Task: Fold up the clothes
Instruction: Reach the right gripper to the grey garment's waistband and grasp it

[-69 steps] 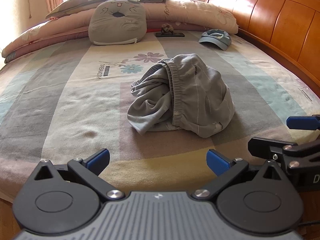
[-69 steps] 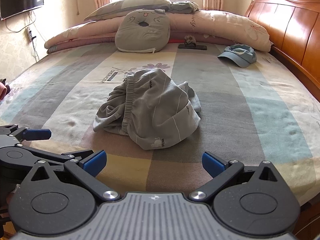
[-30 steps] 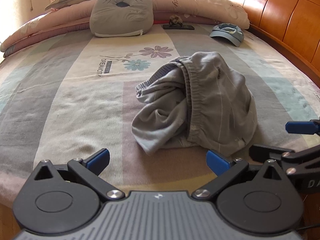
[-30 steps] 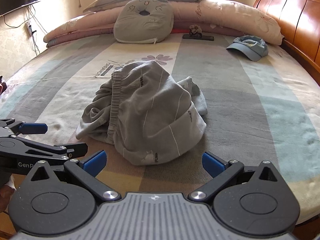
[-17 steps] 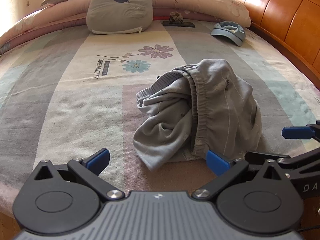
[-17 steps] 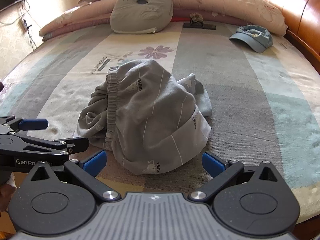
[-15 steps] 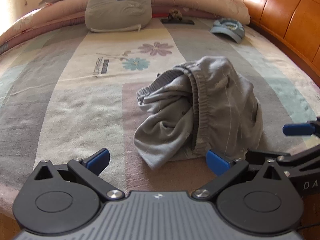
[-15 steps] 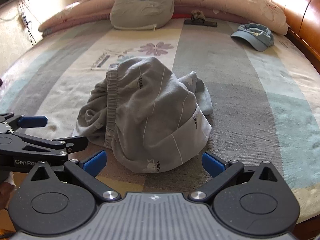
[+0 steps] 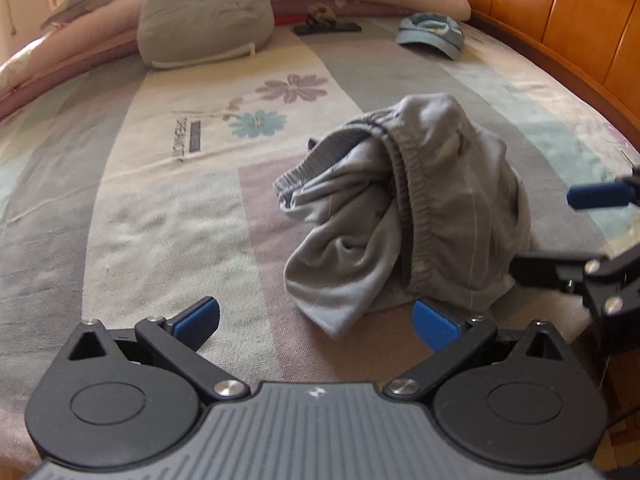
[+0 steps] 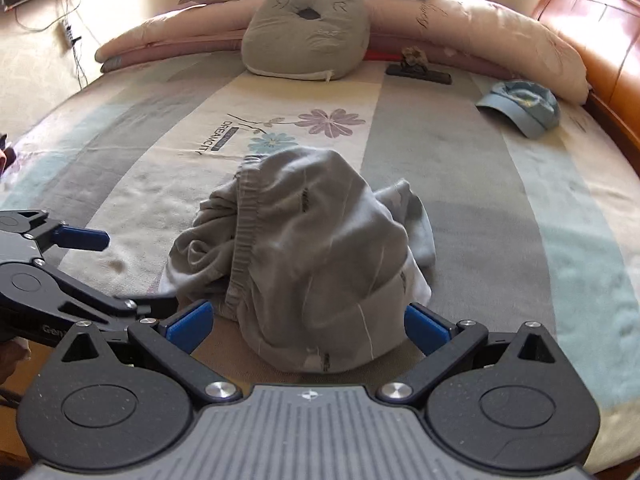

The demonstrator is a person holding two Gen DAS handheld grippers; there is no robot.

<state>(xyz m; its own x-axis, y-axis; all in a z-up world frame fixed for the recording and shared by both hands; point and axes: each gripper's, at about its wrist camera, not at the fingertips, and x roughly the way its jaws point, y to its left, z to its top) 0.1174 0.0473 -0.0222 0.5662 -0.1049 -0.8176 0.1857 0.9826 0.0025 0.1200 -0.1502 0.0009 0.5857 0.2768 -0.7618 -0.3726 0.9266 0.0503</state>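
Since the earlier frames we have moved both hand-held grippers in closer to the crumpled grey shorts (image 9: 404,216), which now fill more of each view and lie in a heap on the bed (image 9: 132,216). Our left hand-held gripper (image 9: 316,322) is spread wide with the heap's near corner just ahead between its fingers. Our right hand-held gripper (image 10: 306,326) is likewise spread, its blue fingertips (image 10: 424,328) flanking the heap's near edge, holding nothing.

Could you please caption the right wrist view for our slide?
Open right gripper faces crumpled grey shorts on a striped bedspread, open left gripper alongside.
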